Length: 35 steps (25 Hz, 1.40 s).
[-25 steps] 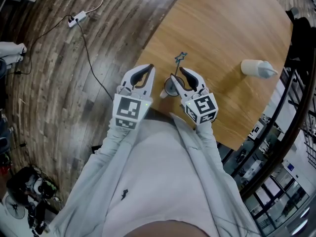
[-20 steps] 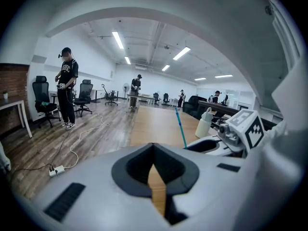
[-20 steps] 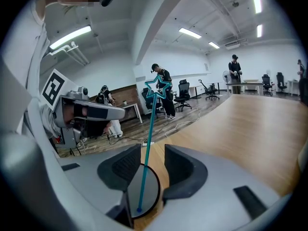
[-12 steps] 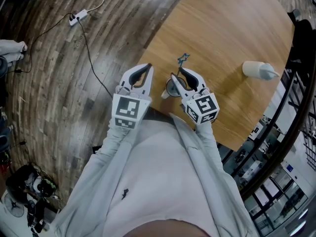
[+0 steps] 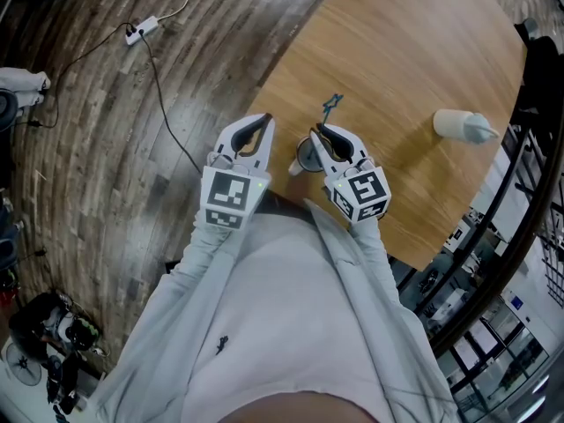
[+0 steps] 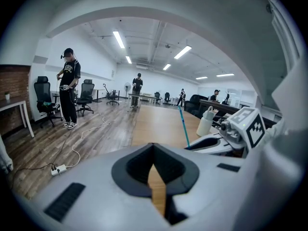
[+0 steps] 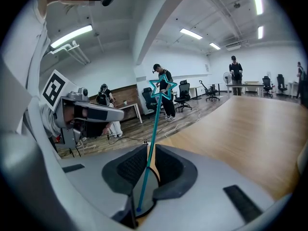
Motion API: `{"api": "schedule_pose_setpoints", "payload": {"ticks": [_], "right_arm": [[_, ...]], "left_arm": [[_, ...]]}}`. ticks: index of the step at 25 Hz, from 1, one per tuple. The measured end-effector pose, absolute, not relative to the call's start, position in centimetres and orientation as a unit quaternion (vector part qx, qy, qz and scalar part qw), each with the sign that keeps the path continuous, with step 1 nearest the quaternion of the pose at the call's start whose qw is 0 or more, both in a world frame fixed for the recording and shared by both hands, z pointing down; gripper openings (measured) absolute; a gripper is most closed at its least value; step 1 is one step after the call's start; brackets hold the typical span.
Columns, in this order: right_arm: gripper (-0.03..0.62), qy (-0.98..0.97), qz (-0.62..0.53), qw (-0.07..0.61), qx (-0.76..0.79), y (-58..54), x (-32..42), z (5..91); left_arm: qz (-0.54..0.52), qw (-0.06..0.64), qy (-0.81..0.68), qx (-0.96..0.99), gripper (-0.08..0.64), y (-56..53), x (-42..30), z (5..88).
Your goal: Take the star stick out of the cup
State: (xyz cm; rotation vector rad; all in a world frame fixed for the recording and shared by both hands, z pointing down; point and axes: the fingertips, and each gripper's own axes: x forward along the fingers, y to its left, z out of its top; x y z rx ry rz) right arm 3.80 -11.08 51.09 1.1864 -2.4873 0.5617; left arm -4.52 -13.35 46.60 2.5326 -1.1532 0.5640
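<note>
A thin teal star stick (image 5: 330,106) stands in a small cup (image 5: 307,155) near the round wooden table's (image 5: 397,51) near edge. My right gripper (image 5: 317,133) hangs over the cup. Its jaws are closing, with the stick's shaft (image 7: 151,143) between the black pads (image 7: 126,165), a thin gap still showing. In the right gripper view the star (image 7: 162,88) rises above the jaws and the stick's foot rests in the cup (image 7: 144,203) below. My left gripper (image 5: 263,122) hovers left of the cup, shut and holding nothing (image 6: 154,165); it sees the stick (image 6: 183,129) to its right.
A white bottle (image 5: 463,124) lies on its side at the table's right. A power strip with its cable (image 5: 141,32) lies on the wooden floor to the left. Black railing (image 5: 529,192) runs along the right. People and office chairs stand far off in the room.
My right gripper's jaws have narrowed from wide open to close around the stick's shaft. Both grippers have hardly shifted place.
</note>
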Motion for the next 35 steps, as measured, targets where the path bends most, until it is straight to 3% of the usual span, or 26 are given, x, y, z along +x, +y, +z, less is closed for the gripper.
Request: {"api": "schedule_pose_setpoints", "payload": {"ticks": [35], "right_arm": [[0.029,-0.873,0.195,0.127,0.429,-11.8,4.5,47.6]], "left_arm": [[0.185,0.13,-0.397,0.89,0.02,-14.2,-3.9,45.0]]}}
